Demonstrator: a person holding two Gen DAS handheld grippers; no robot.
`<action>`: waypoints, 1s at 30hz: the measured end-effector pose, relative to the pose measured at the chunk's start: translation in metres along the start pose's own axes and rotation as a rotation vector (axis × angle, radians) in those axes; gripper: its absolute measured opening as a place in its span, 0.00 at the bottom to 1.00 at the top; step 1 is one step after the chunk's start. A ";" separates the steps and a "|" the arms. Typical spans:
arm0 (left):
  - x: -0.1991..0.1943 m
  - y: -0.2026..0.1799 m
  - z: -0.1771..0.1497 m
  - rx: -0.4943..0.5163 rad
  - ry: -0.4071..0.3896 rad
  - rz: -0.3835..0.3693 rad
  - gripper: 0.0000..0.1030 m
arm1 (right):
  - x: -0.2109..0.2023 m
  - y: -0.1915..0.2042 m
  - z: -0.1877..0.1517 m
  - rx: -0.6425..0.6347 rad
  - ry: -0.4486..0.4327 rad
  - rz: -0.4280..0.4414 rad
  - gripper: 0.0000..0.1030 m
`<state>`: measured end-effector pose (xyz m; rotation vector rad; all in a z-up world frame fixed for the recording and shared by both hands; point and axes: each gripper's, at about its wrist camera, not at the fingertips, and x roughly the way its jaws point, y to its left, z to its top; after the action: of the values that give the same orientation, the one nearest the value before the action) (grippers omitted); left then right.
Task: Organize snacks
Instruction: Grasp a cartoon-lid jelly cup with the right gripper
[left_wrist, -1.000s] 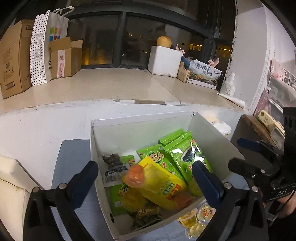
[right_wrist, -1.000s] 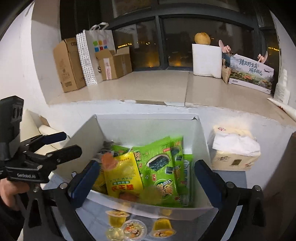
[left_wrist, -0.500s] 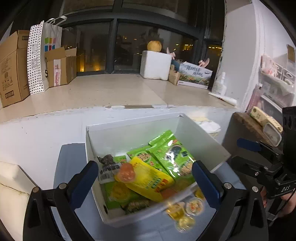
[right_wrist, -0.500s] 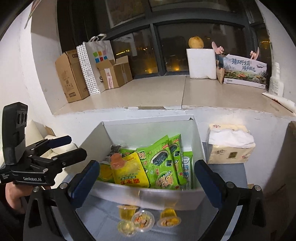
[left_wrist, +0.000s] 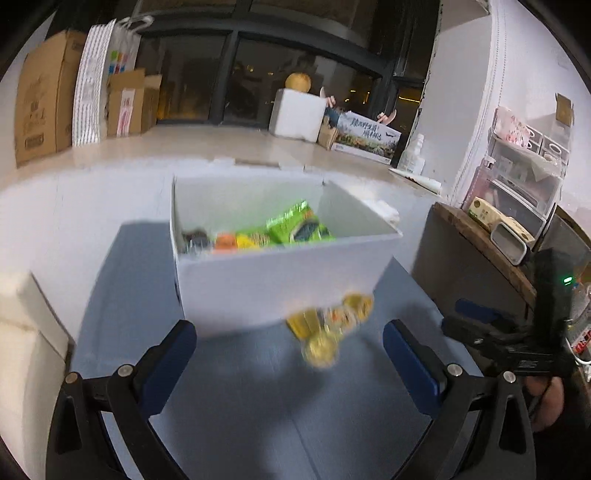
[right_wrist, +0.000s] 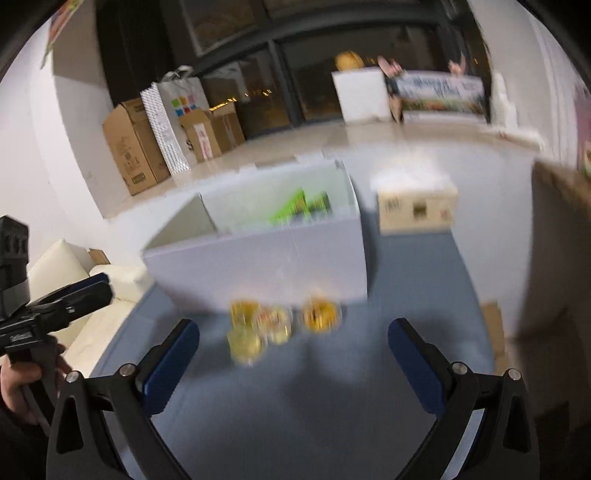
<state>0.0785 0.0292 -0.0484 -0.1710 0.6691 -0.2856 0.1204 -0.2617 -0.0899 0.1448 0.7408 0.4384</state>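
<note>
A white open box (left_wrist: 273, 280) stands on a blue mat (left_wrist: 258, 406); it also shows in the right wrist view (right_wrist: 258, 266). Green snack packs (left_wrist: 295, 227) and an orange-capped yellow pouch (left_wrist: 225, 242) lie inside. Several small jelly cups (left_wrist: 325, 326) sit on the mat just in front of the box, blurred, and show in the right wrist view (right_wrist: 277, 325) too. My left gripper (left_wrist: 288, 350) is open and empty, short of the box. My right gripper (right_wrist: 291, 347) is open and empty, just behind the cups.
A tissue box (right_wrist: 413, 206) stands right of the white box. A dark wooden side table (left_wrist: 476, 236) is at the right. Cardboard boxes (left_wrist: 40, 110) and a paper bag (right_wrist: 170, 118) line the window ledge. A cream cushion (left_wrist: 26, 332) lies left.
Both grippers have pulled back and dropped lower; I see the box from its front wall instead of from above. The cups now sit farther ahead between the fingers.
</note>
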 end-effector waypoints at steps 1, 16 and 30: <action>-0.001 0.001 -0.007 -0.016 0.011 -0.005 1.00 | 0.004 -0.003 -0.005 0.019 0.020 0.004 1.00; -0.010 0.016 -0.033 -0.080 0.035 0.005 1.00 | 0.081 -0.029 0.026 0.161 0.052 0.053 1.00; -0.001 0.023 -0.037 -0.106 0.063 0.007 1.00 | 0.120 -0.033 0.015 0.184 0.093 0.076 0.53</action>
<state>0.0589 0.0492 -0.0820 -0.2619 0.7476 -0.2501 0.2197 -0.2390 -0.1631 0.3280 0.8694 0.4511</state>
